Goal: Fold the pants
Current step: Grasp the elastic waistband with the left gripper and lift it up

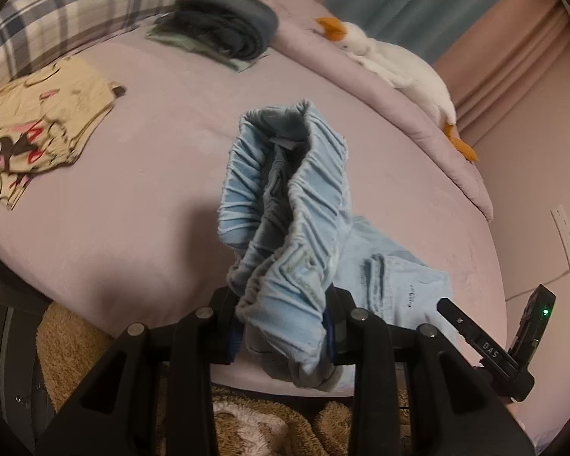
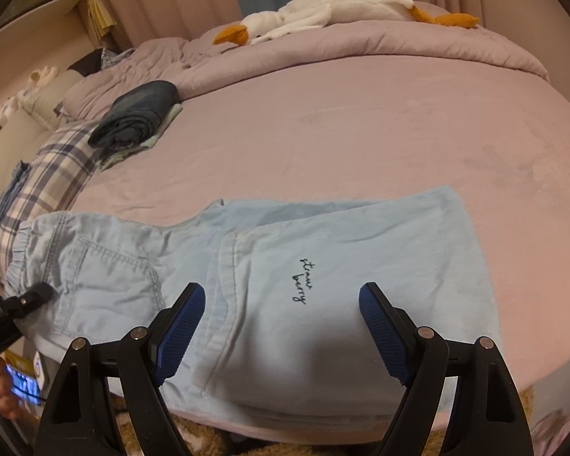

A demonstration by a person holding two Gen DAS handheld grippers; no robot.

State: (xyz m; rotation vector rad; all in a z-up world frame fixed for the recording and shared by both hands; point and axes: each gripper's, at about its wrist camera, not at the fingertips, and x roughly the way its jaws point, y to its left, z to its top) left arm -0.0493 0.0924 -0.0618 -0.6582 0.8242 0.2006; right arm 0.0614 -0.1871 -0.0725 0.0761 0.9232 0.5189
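Denim, pale blue and soft, fills both my views: the pants [image 2: 285, 285] lie on the pink bed [image 2: 361, 133], legs doubled toward my right side, with the lettering facing up.

My left gripper [image 1: 285, 326] is clamped on the elastic waistband [image 1: 285, 190], which stands bunched and raised off the sheet; the gathered band fans out toward 12 o'clock in the left view. The jaws have pinched both layers together, with a loose lip of cloth hanging below the pads at 6 o'clock.

My right gripper [image 2: 281, 326] hangs over the legs with its jaws wide apart, holding nothing; the blue pads [image 2: 178, 326] sit either side of the cuff seam, above the cloth.

What worries me:
- The waistband is thick and springy. A bite this close to its edge could slip as I carry it over, dropping the fold halfway.
- With the right side unpinned, pulling the waist could drag the whole garment, skewing the legs that are already stacked.
- The pants sit at the near edge of the bed, at 6 o'clock; a tug my way could slide them off.
- The folded stack [image 1: 224, 26] and printed cloth [image 1: 41, 121] lie well apart, so no risk there.
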